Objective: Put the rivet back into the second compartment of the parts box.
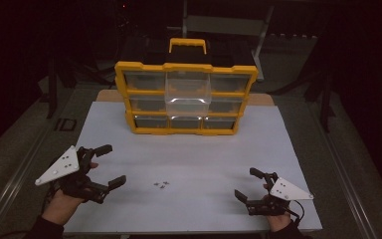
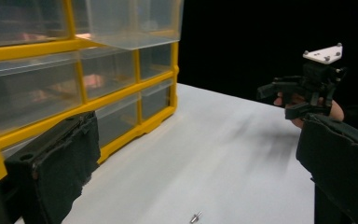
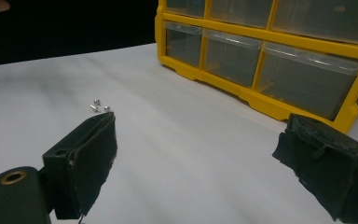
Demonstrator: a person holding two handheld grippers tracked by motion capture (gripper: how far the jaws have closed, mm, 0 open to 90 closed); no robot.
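Observation:
A yellow drawer organiser [image 1: 186, 99] stands upright at the far middle of the white table; its upper middle clear drawer [image 1: 188, 92] is pulled out. A few small metal screws [image 1: 161, 184] lie on the table between the two grippers; they also show as screws [image 3: 99, 106] and one screw [image 2: 195, 217]. My left gripper [image 1: 108, 165] is held at the near left, open and empty. My right gripper [image 1: 246, 183] is held at the near right, open and empty, and shows as the far gripper [image 2: 279, 98] in the left gripper view.
The white table top [image 1: 194, 149] ends close behind the organiser and just in front of both hands. The surroundings are dark, with a metal frame [image 1: 229, 22] behind the organiser.

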